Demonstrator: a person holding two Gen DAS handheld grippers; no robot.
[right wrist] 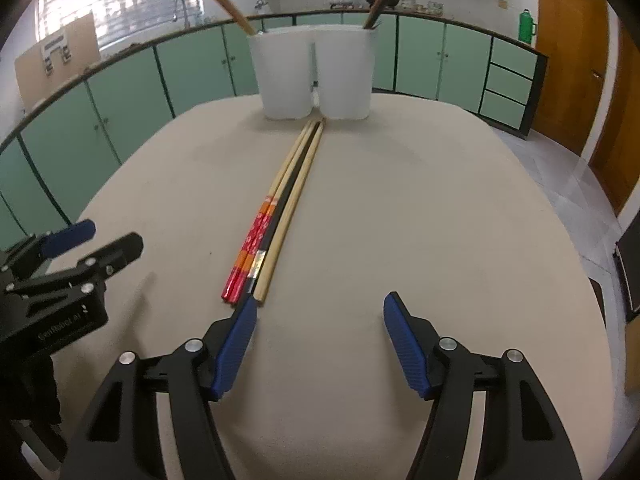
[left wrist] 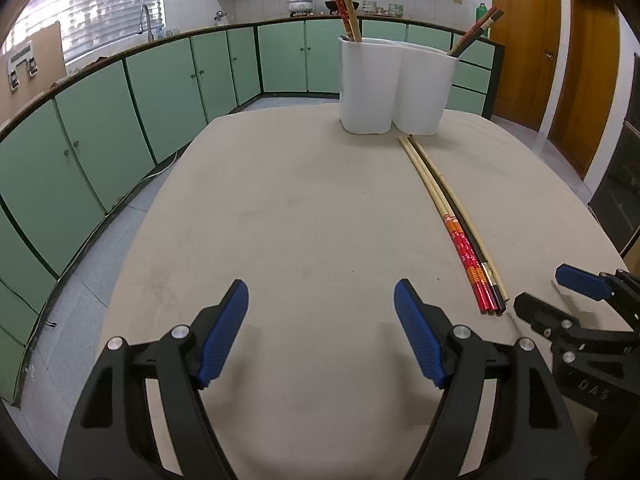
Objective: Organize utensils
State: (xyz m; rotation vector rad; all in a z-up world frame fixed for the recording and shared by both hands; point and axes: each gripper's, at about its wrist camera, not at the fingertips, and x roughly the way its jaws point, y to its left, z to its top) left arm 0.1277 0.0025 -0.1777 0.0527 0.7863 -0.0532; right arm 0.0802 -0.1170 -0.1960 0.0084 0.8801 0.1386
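Several chopsticks (left wrist: 452, 220) lie bundled on the beige table (left wrist: 300, 220): red-patterned ones, a black one and a plain wooden one; they also show in the right wrist view (right wrist: 276, 216). A white two-compartment holder (left wrist: 394, 86) stands at the far side, also in the right wrist view (right wrist: 314, 74), with chopsticks upright in each compartment. My left gripper (left wrist: 322, 300) is open and empty, left of the bundle. My right gripper (right wrist: 320, 312) is open and empty, its left fingertip (right wrist: 244, 312) just short of the bundle's near ends. Each gripper shows in the other's view: the right one (left wrist: 552, 292), the left one (right wrist: 108, 236).
Green kitchen cabinets (left wrist: 160, 92) run along the back and left, with a sink tap (left wrist: 146, 20) under the window. Wooden doors (left wrist: 560, 52) are at the right. The table's edges drop to a tiled floor (left wrist: 92, 264).
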